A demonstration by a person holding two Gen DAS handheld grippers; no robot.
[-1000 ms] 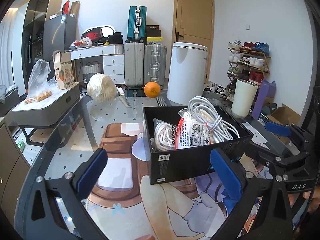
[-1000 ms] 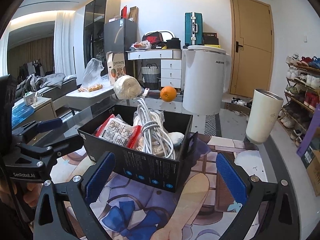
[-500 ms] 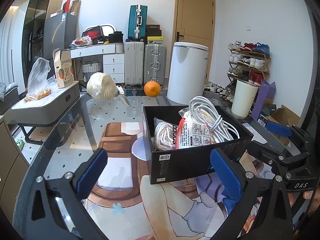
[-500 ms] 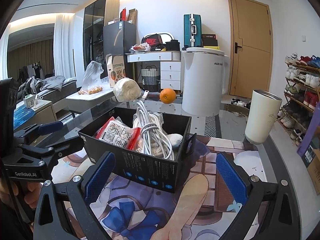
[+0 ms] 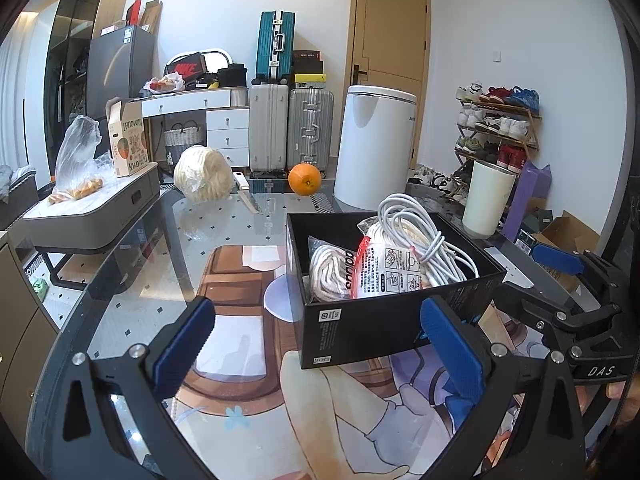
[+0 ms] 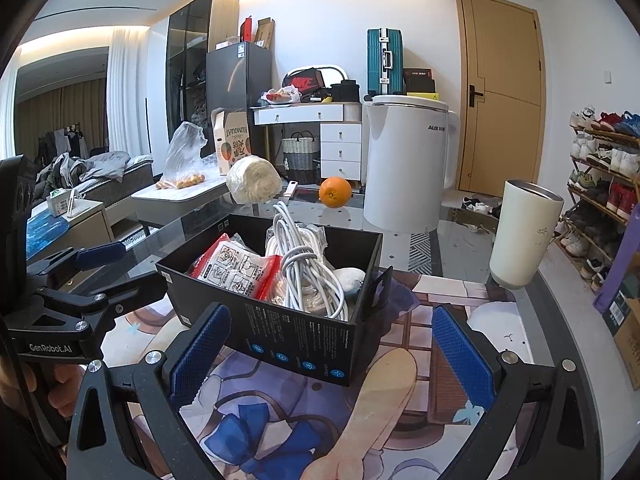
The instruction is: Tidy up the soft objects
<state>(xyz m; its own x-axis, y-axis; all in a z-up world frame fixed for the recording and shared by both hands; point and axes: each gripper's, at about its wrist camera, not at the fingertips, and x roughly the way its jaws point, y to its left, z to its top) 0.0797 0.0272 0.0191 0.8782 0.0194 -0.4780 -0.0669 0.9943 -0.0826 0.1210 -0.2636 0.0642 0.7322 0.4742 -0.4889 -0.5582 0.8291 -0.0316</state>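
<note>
A black cardboard box [image 5: 372, 328] [image 6: 296, 344] stands on the glass table over a printed mat. Inside lie a coiled white cable [image 5: 416, 228] [image 6: 304, 264], a bagged white rope [image 5: 332, 276] and a red-and-white packet [image 5: 390, 276] [image 6: 236, 268]. A white rounded lump [image 6: 350, 278] rests at the box's right end. My left gripper [image 5: 320, 344] is open and empty, just short of the box's near wall. My right gripper [image 6: 328, 344] is open and empty too, facing the box's long side. Each gripper shows in the other's view: the right one [image 5: 568, 280], the left one [image 6: 84, 276].
Farther back on the table are a wrapped pale ball of yarn [image 5: 202, 174] [image 6: 254, 180], a knife [image 5: 246, 192], an orange [image 5: 305, 179] [image 6: 335, 192], a white bin-shaped appliance [image 5: 374, 152] [image 6: 408, 168] and a cream tumbler [image 5: 486, 198] [image 6: 522, 232]. A shoe rack stands at the right wall.
Both grippers have drawn slightly nearer the box and stay open. The box and its contents have not moved.
</note>
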